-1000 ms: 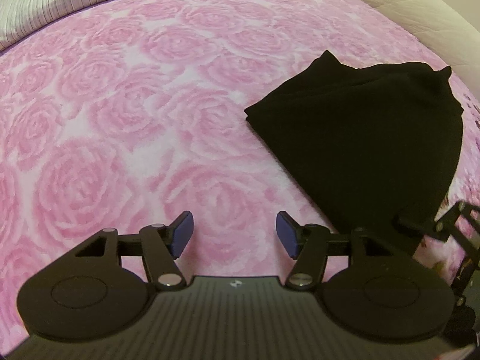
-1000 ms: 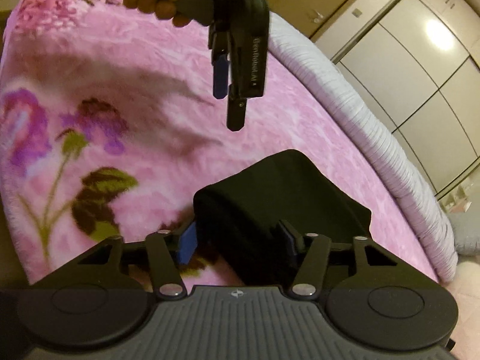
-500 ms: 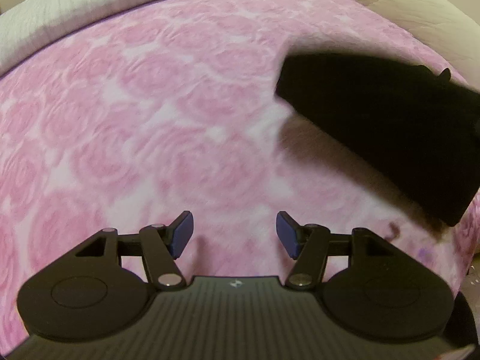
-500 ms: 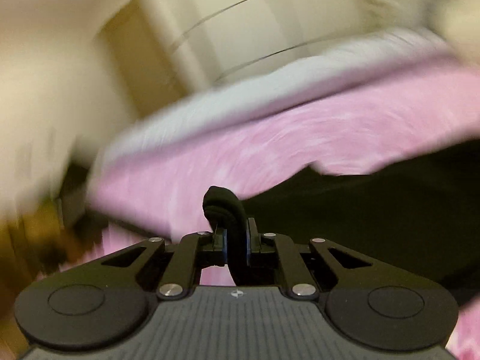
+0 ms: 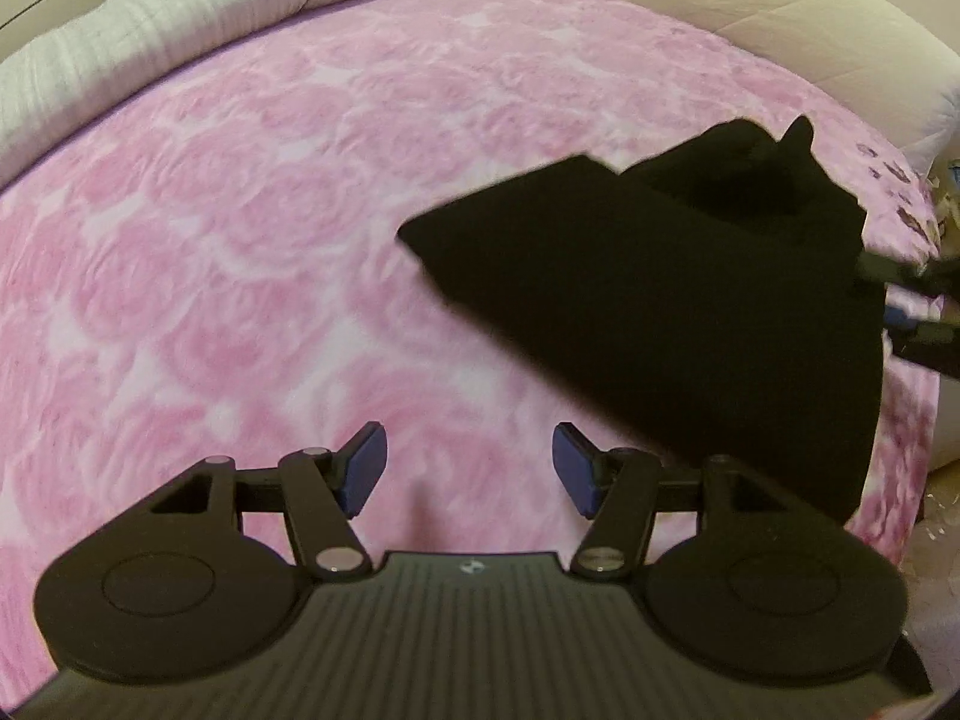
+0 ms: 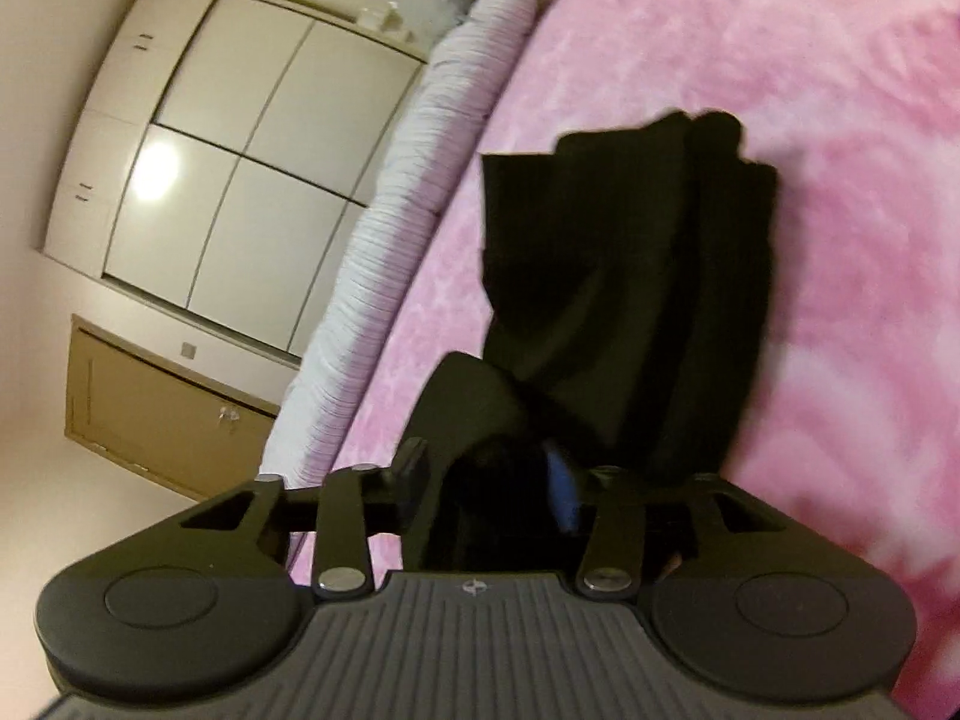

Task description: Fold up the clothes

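A black folded garment (image 5: 660,312) lies on the pink rose blanket (image 5: 240,240), right of centre in the left wrist view, one layer lifted and tilted over the rest. My left gripper (image 5: 469,468) hovers open above the bare blanket, just left of the garment's near corner, with nothing between its blue pads. My right gripper (image 6: 486,480) has a loose fold of the black garment (image 6: 630,252) between its jaws, which are opening; the right-hand blue pad (image 6: 561,483) shows bare. The right gripper (image 5: 900,309) also pokes in at the garment's right edge.
A white ribbed quilt (image 5: 150,48) runs along the bed's far edge, and a beige padded cushion (image 5: 750,18) rises at the far right. Beyond the quilt (image 6: 384,252) stand white wardrobe doors (image 6: 210,168) and a brown door (image 6: 162,414).
The right gripper clamped the garment's edge, rolled over and swung it across; its jaws now stand apart again. The garment went from flat to a raised fold. The left gripper slid sideways over the blanket.
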The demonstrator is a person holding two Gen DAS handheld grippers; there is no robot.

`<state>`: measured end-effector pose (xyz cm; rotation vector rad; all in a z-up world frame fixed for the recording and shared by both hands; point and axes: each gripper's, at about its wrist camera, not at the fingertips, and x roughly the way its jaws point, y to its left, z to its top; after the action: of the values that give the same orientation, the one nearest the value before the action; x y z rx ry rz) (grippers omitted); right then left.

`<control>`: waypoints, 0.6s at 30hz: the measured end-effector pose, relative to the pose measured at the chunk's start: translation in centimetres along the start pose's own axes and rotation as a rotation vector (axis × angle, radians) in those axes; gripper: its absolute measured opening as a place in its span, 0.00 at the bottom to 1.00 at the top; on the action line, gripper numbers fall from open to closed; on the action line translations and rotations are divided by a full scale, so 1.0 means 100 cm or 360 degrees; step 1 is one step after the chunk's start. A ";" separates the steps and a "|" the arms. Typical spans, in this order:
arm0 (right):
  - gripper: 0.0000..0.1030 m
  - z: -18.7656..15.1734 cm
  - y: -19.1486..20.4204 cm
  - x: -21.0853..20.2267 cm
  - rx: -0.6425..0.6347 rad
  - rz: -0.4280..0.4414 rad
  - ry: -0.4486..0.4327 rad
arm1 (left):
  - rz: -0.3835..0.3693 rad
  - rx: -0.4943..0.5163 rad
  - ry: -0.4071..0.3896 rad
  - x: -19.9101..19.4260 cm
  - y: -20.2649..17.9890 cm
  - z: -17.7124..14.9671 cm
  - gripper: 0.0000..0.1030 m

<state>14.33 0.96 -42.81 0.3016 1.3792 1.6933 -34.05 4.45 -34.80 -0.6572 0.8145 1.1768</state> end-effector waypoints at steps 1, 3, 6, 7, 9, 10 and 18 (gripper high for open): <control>0.46 0.001 0.001 0.002 -0.0012 -0.0004 0.0011 | 0.0001 0.0008 -0.0005 0.002 -0.003 0.005 0.55; 0.21 0.002 0.001 0.013 -0.0031 -0.0072 0.0085 | 0.0002 0.0027 -0.0009 0.007 -0.009 0.014 0.55; 0.15 0.003 0.004 0.022 -0.0114 -0.0151 0.0131 | 0.0008 0.0032 -0.0021 0.014 -0.013 0.028 0.55; 0.14 0.005 0.012 0.020 -0.0186 -0.0135 0.0115 | 0.0013 0.0029 -0.0033 0.014 -0.013 0.032 0.55; 0.13 0.011 0.036 0.012 -0.0399 -0.0073 0.0050 | 0.0022 0.0022 -0.0070 0.012 -0.015 0.041 0.55; 0.13 0.014 0.051 0.006 -0.0520 -0.0048 0.0008 | 0.0019 0.0018 -0.0091 0.012 -0.016 0.045 0.55; 0.12 0.043 0.038 -0.042 -0.0694 -0.0282 -0.0340 | -0.0083 0.0101 -0.0076 0.038 -0.044 0.059 0.56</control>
<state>17.76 0.74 -36.55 0.1029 0.8288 1.7065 -27.92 10.08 -34.51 -0.5926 0.7870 1.1113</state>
